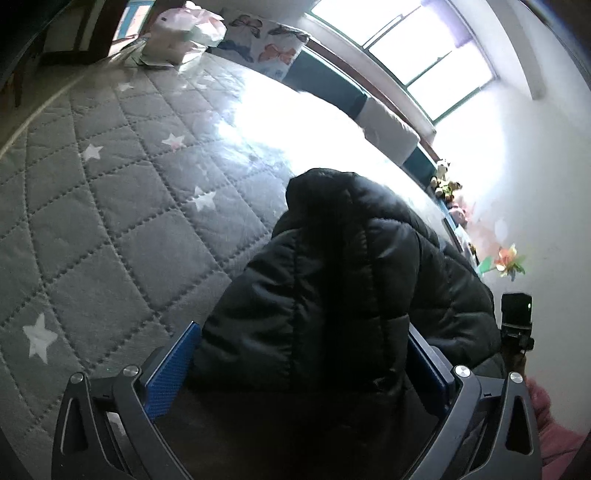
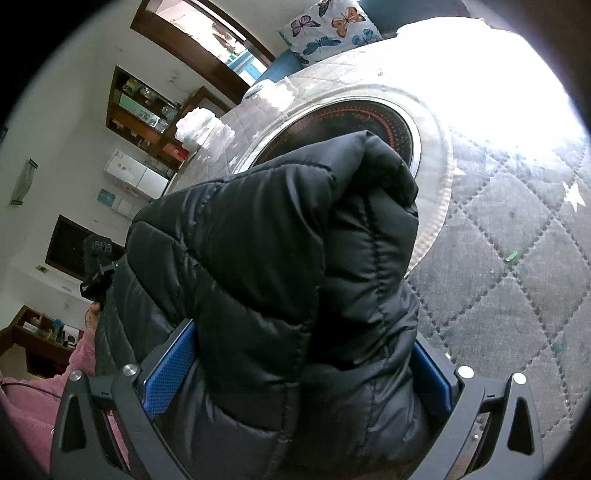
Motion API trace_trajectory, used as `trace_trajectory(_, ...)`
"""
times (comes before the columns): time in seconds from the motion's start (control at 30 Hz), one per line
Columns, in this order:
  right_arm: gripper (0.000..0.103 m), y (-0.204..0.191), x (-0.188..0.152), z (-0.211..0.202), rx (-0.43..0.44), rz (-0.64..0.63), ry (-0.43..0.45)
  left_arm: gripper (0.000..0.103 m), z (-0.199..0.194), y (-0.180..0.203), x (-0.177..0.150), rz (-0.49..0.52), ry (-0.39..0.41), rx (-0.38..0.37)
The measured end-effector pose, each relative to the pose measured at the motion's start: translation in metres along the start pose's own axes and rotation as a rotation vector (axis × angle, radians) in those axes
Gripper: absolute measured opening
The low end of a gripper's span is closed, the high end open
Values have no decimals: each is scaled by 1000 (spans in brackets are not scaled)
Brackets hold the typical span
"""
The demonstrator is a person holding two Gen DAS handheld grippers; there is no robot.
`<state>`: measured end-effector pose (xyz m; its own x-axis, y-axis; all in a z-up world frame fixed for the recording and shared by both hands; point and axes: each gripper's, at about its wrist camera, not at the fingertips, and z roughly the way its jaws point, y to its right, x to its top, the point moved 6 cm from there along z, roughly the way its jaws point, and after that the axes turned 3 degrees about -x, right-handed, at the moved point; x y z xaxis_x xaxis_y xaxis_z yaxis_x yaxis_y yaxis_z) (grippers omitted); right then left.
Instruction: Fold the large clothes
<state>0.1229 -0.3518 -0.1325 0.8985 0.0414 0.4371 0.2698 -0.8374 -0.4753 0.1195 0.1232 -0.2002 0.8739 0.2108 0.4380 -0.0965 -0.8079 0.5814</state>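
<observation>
Daylight enters through the window (image 1: 424, 55), overexposed. Strong glare washes out the quilted bed cover (image 1: 110, 221) in both views. The black puffer jacket (image 2: 277, 277) is underexposed, seams faint in the left view. Fisheye bending and dark vignette at edges; mild softness throughout.

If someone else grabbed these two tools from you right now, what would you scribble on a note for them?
Left hand-held gripper: shut on a thick bunch of the black puffer jacket.
Right hand-held gripper: also shut on the jacket, another bunch of it.
Where things are: the jacket is gathered up between both grippers over the grey quilted cover with white stars. A butterfly pillow sits at the far edge, clear of the work.
Done: both grips look firm.
Left: no neat fold shows yet. Probably lay the jacket flat on the cover, then fold it.
</observation>
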Motion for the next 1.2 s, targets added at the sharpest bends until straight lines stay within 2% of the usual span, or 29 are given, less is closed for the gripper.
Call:
trace_trajectory(0.13,103,-3,-1,1,5,2,-6,103,11,13,-2,-11,-43,-58)
trace_trajectory(0.23,103,-9,-1,1,24,5,-6,103,18,27,-8,-34,-74,-170)
trace_trajectory(0.27,98,-12,-2,-2,34,4,-2,103,19,32,-10,-38,-72,-197)
trace_trajectory(0.3,86,-16,-3,-8,53,3,8,103,18,37,-11,-26,-66,-197)
trace_trajectory(0.37,73,-21,-5,-16,55,-18,13,103,18,38,-12,-20,-48,-176)
trace_trajectory(0.47,71,-23,-3,-13,44,-37,5,103,24,33,-11,-60,-51,-154)
trace_trajectory(0.63,75,-10,1,-5,71,48,42,103,28,39,-8,-52,-34,-98)
trace_trajectory(0.67,75,-11,0,-6,63,59,57,101,29,45,-6,-56,-28,-89)
trace_trajectory(0.73,68,-19,-3,-13,42,48,88,86,18,58,-3,-45,7,-74)
trace_trajectory(0.8,54,-29,-4,-26,46,31,124,78,7,75,3,-14,28,-61)
trace_trajectory(0.9,47,-41,-3,-46,28,6,157,70,-8,113,15,66,57,-50)
trace_trajectory(1.03,43,-50,-1,-80,9,-23,215,62,-11,168,29,166,70,-62)
trace_trajectory(1.1,42,-50,0,-99,-26,-31,252,59,0,194,36,199,60,-61)
trace_trajectory(1.2,41,-47,2,-126,-77,-43,298,55,23,231,46,215,44,-99)
